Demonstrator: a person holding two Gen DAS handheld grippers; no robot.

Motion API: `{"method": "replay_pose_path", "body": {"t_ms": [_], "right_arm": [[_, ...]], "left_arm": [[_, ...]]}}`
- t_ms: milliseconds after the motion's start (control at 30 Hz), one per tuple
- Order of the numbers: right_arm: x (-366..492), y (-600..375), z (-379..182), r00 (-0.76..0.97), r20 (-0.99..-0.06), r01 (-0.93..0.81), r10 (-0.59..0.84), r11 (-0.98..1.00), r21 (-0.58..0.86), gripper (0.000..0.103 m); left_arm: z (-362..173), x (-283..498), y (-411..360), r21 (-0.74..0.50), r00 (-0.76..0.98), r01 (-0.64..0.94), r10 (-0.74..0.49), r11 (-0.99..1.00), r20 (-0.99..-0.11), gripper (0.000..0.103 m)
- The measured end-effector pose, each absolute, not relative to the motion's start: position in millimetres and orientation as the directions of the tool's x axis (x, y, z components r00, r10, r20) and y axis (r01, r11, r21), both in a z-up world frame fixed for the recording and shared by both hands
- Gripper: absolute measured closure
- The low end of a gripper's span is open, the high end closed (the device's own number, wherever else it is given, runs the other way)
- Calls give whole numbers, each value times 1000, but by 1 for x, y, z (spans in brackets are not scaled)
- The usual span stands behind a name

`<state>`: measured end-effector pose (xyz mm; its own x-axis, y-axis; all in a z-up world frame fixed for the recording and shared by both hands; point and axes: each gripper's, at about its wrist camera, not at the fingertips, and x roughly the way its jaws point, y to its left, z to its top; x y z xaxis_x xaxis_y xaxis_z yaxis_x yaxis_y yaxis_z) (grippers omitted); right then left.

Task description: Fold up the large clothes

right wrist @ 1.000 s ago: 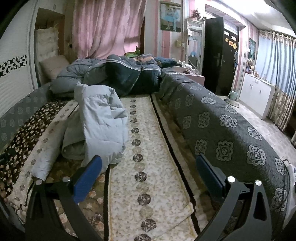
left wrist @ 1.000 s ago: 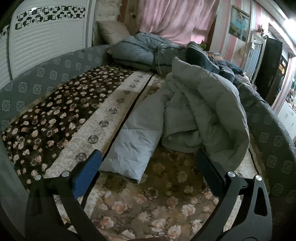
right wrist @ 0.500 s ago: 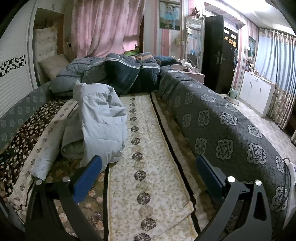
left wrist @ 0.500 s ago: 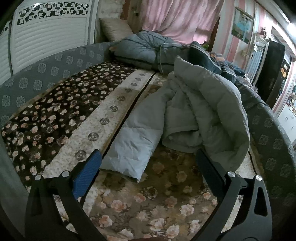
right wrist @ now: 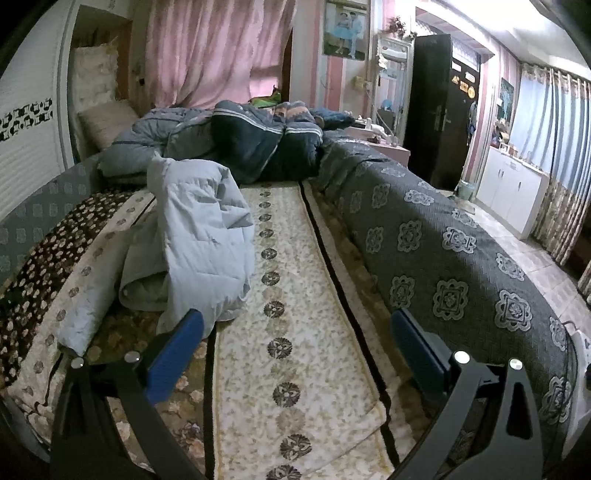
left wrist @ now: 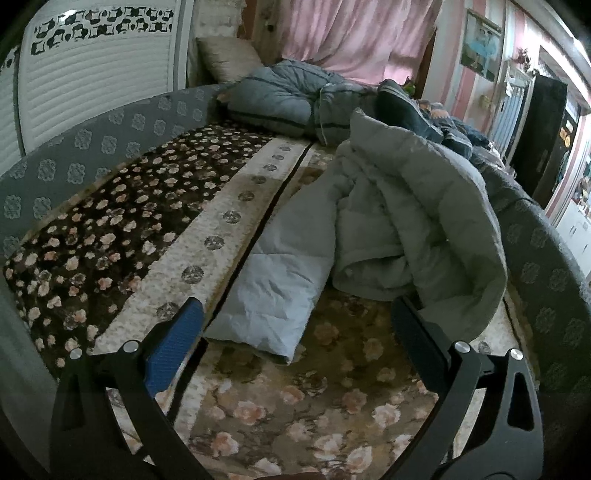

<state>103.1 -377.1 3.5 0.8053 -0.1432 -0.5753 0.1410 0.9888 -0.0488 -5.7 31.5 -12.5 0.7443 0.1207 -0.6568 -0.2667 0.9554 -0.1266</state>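
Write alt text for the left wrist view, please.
A crumpled pale grey-blue padded jacket lies on a floral bedspread, one sleeve stretched toward the open, empty left gripper. Folded quilts are heaped at the far end before pink curtains.

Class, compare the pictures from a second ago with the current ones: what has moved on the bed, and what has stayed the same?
Both views have crept slightly forward toward the pale blue padded jacket, so the grippers advanced a little. Nothing was gripped or released: the left gripper and right gripper remain open and empty. The jacket stays crumpled on the floral bedspread, one sleeve stretched out.
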Motion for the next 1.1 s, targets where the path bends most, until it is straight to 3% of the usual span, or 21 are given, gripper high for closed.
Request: {"method": "replay_pose_path", "body": {"t_ms": [467, 633, 800, 1000, 1067, 1100], "right_arm": [[115, -368, -1, 799, -586, 129, -132, 990, -48, 2], [151, -358, -15, 788, -613, 103, -54, 994, 44, 2], [220, -311, -43, 755, -655, -19, 28, 1000, 22, 2], [293, -269, -112, 639, -767, -85, 63, 996, 12, 2], [309, -266, -127, 599, -794, -105, 104, 993, 52, 10], [318, -266, -135, 576, -810, -110, 111, 992, 58, 41]], "left_arm": [[-31, 7, 54, -64, 694, -312, 181, 948, -696, 3], [-44, 39, 63, -77, 678, -349, 195, 934, -709, 3], [-75, 89, 67, -41, 604, -376, 211, 926, -768, 3], [-96, 127, 70, -34, 570, -392, 214, 919, -794, 3], [-103, 141, 67, -17, 566, -378, 217, 926, -795, 3], [-105, 147, 66, -15, 565, -372, 214, 928, -797, 3]]}}
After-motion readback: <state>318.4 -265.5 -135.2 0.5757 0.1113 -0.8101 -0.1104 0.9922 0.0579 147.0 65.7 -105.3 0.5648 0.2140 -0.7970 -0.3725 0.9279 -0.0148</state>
